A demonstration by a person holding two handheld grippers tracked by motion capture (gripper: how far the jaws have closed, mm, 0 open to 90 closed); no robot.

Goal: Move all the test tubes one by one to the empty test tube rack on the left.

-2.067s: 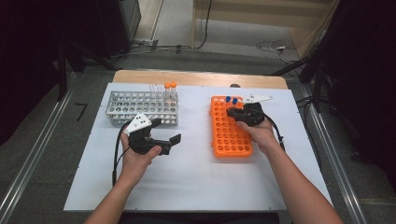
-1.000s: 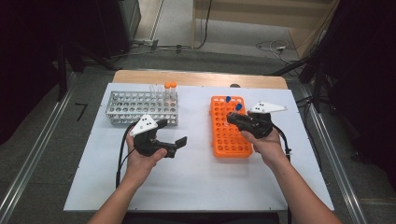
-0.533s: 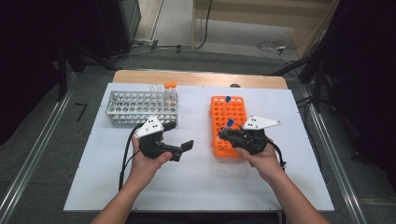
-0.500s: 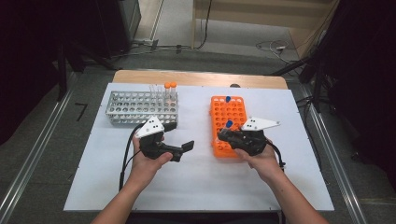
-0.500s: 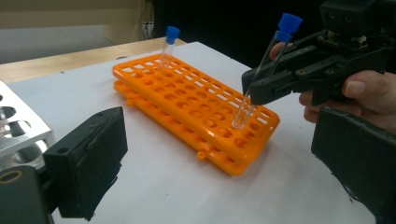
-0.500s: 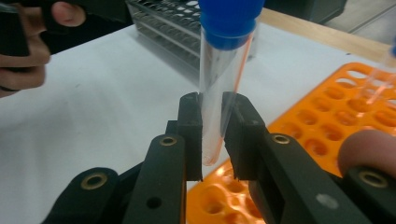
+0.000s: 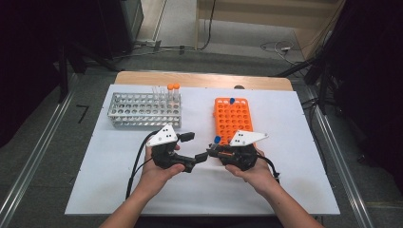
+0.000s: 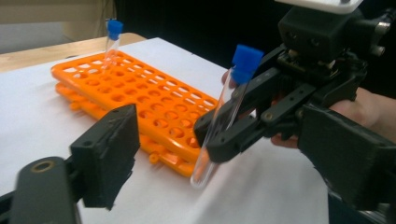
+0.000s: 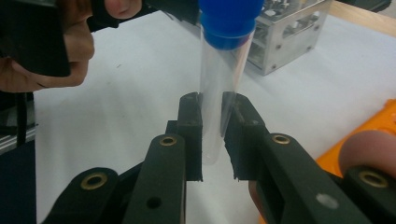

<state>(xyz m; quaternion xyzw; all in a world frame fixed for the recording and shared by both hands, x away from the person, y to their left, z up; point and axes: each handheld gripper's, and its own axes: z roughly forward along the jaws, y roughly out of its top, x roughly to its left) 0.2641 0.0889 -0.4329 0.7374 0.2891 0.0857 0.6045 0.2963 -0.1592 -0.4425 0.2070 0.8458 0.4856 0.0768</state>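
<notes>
Right gripper has carried its clamped blue-capped tube off the orange rack; left gripper, fingers empty and just narrowing, stands ready for handover.

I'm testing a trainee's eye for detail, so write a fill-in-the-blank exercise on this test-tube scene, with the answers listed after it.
1. The right gripper is shut on a clear test tube with a ____ cap.
2. The plastic rack is coloured ____.
3. One capped tube stands at the ____ end of the plastic rack.
4. The two orange-capped tubes stand in the ____ rack.

Missing words: blue; orange; far; metal
</notes>
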